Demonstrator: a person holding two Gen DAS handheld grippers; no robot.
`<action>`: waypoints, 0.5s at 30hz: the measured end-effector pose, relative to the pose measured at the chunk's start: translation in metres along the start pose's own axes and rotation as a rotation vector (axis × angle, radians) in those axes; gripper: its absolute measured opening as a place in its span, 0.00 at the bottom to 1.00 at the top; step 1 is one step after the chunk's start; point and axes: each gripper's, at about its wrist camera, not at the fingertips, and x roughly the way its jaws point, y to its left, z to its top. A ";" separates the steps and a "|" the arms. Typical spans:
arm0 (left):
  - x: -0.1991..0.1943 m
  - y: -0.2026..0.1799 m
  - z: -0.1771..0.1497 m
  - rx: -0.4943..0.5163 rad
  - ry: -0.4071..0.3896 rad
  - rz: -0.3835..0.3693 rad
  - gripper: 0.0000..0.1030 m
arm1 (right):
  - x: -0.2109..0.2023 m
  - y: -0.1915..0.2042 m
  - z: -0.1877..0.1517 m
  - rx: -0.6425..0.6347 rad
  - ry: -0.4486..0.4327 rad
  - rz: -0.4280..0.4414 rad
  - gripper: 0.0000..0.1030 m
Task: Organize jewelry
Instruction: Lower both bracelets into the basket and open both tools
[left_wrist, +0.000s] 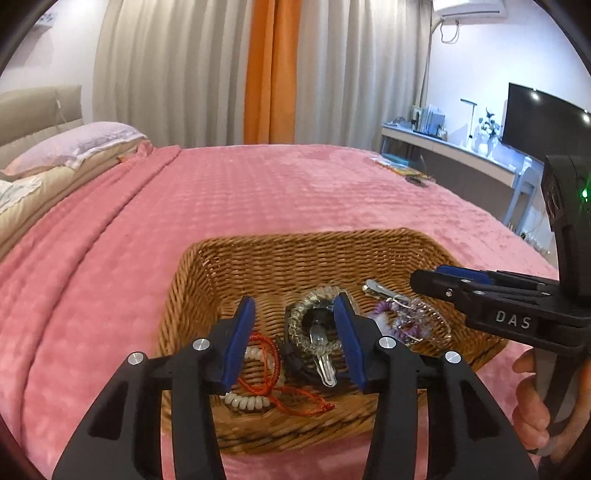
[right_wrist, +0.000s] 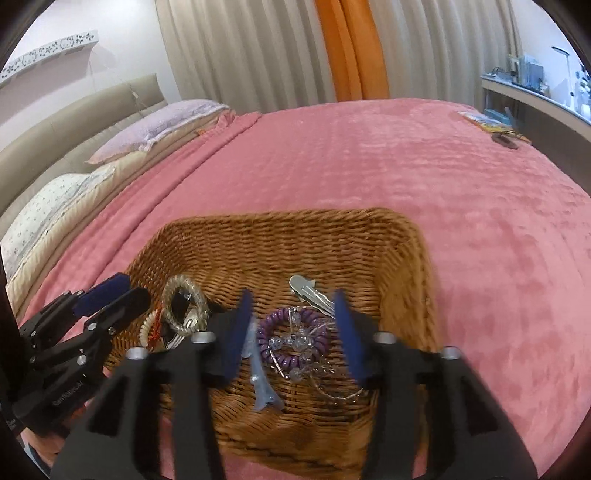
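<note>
Now both the left claw (left_wrist: 295, 332) and the right claw (right_wrist: 295, 332) are hovering open and empty over the jewelry (right_wrist: 295, 332) in the basket (left_wrist: 295, 247) at lower centre.

Low in the frame, the left gripper (left_wrist: 295, 332) hangs over a wicker basket (left_wrist: 306, 245) on the pink bed (left_wrist: 258, 192), jaws apart and gripping nothing. Below lie a clear bead bracelet (left_wrist: 295, 314), a red cord (left_wrist: 269, 387) and white beads (left_wrist: 245, 400). The right gripper (left_wrist: 436, 275) enters from the right.

A basket (left_wrist: 236, 254) sits on the bed (left_wrist: 258, 192). In it, a beaded bracelet (left_wrist: 245, 400) lies left, a coil hair tie (right_wrist: 295, 339) right, a hair clip (right_wrist: 308, 290) beyond it.
</note>
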 end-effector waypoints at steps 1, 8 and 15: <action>-0.004 0.002 0.001 -0.011 -0.007 -0.011 0.42 | -0.004 -0.001 0.000 0.007 -0.005 0.010 0.43; -0.048 0.011 0.006 -0.060 -0.065 -0.093 0.42 | -0.048 0.001 -0.002 0.047 -0.055 0.021 0.43; -0.114 0.020 -0.008 -0.085 -0.111 -0.151 0.47 | -0.108 0.020 -0.030 0.000 -0.081 0.016 0.43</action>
